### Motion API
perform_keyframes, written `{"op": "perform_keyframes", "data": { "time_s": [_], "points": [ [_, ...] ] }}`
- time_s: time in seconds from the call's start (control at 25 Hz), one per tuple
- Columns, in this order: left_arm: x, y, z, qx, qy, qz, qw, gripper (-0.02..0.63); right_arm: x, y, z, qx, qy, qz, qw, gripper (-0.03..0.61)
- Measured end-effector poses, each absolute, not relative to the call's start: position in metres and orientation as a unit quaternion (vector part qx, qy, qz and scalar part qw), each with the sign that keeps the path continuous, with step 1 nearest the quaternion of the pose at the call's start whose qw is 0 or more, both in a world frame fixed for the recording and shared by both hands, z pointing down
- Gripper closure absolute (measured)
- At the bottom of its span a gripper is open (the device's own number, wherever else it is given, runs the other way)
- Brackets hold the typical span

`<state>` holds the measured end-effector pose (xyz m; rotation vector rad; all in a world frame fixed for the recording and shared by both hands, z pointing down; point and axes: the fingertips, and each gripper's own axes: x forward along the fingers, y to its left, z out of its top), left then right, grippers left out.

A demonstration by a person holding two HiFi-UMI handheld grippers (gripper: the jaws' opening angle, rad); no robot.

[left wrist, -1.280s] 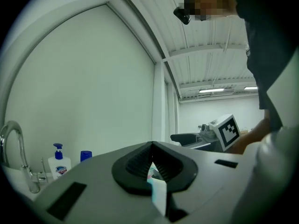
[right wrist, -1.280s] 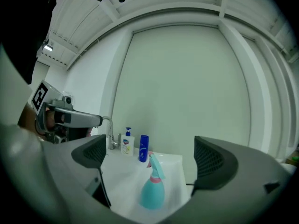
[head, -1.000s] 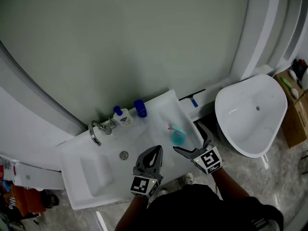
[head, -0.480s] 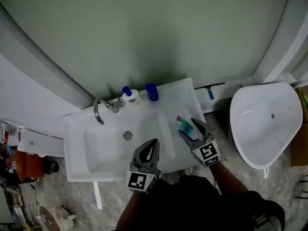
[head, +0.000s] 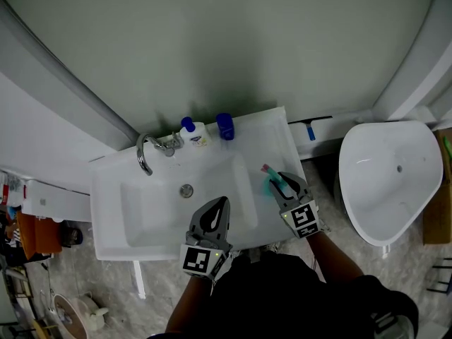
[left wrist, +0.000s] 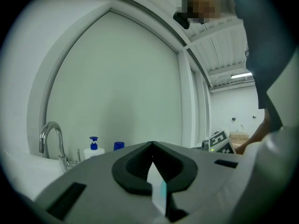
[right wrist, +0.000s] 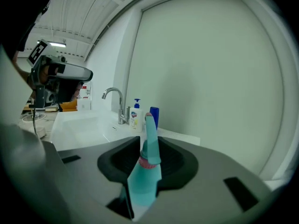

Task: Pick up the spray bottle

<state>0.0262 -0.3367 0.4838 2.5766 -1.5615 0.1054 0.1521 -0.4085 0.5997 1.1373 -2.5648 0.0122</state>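
The teal spray bottle (head: 270,184) with a pink collar stands on the right side of the white washbasin counter (head: 272,129). My right gripper (head: 280,181) is down around it. In the right gripper view the spray bottle (right wrist: 145,174) rises between the jaws, which are closing with the pads against its body, near my right gripper's (right wrist: 149,143) tips. My left gripper (head: 217,206) hovers over the basin's front edge, shut and holding nothing. The left gripper (left wrist: 152,146) view shows its jaws meeting at the tip.
A chrome faucet (head: 145,155), a white soap pump bottle (head: 193,132) and a blue cup (head: 224,126) line the back of the counter. The sink bowl (head: 141,214) lies left. A large white tub (head: 388,179) stands on the floor to the right.
My right gripper has dropped onto the spray bottle and its jaws went from wide open to closed round it. The left gripper drifted slightly over the basin's front.
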Motion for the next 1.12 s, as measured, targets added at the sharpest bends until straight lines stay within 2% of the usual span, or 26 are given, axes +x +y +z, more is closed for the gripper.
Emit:
{"op": "perform_keyframes", "data": {
  "time_s": [0.08, 0.68, 1.12],
  "points": [
    [0.023, -0.338, 0.483, 0.854, -0.516, 0.033, 0.062, 0.617, 0.153, -0.41, 0.601, 0.408, -0.897, 0.003, 0.17, 0.483],
    [0.013, -0.332, 0.48, 0.856, -0.512, 0.021, 0.066, 0.617, 0.149, -0.404, 0.586, 0.418, -0.895, -0.008, 0.153, 0.491],
    [0.008, -0.333, 0.475, 0.86, -0.506, 0.012, 0.063, 0.617, 0.131, -0.384, 0.486, 0.411, -0.903, -0.091, 0.081, 0.489]
  ]
}}
